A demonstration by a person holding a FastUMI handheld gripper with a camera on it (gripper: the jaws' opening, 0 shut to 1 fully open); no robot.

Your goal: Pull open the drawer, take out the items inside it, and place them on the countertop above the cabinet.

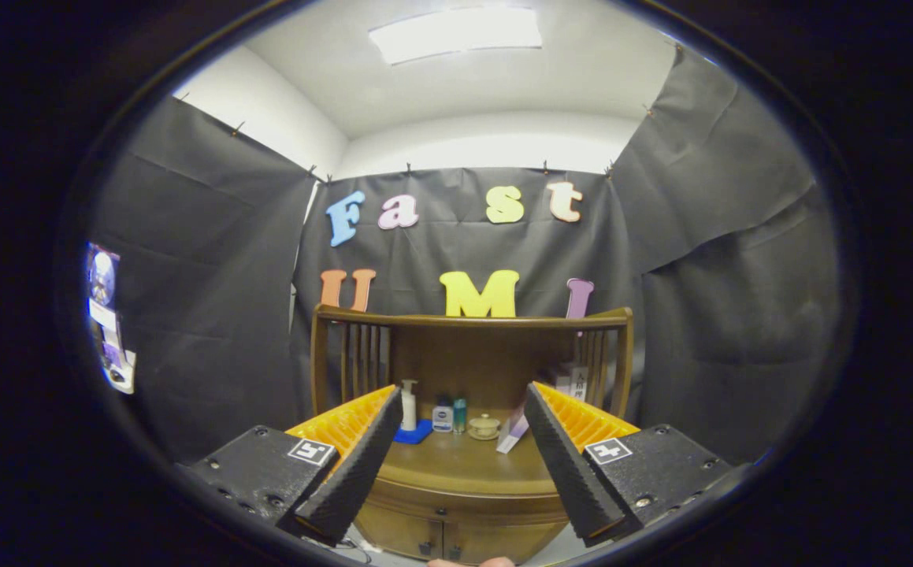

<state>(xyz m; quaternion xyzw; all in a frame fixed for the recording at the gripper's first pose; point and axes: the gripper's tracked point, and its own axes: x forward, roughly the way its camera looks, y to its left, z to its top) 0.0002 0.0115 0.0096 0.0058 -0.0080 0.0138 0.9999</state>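
Brown wooden cabinet [464,504] with a railed countertop [464,465]: its two small front drawers [424,539] sit closed under the front edge.

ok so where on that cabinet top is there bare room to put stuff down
The front half of the wooden countertop, between the open hand-held gripper fingers, is bare. The back is crowded: white pump bottle on a blue mat, two small bottles, a lidded ceramic jar, a leaning box.
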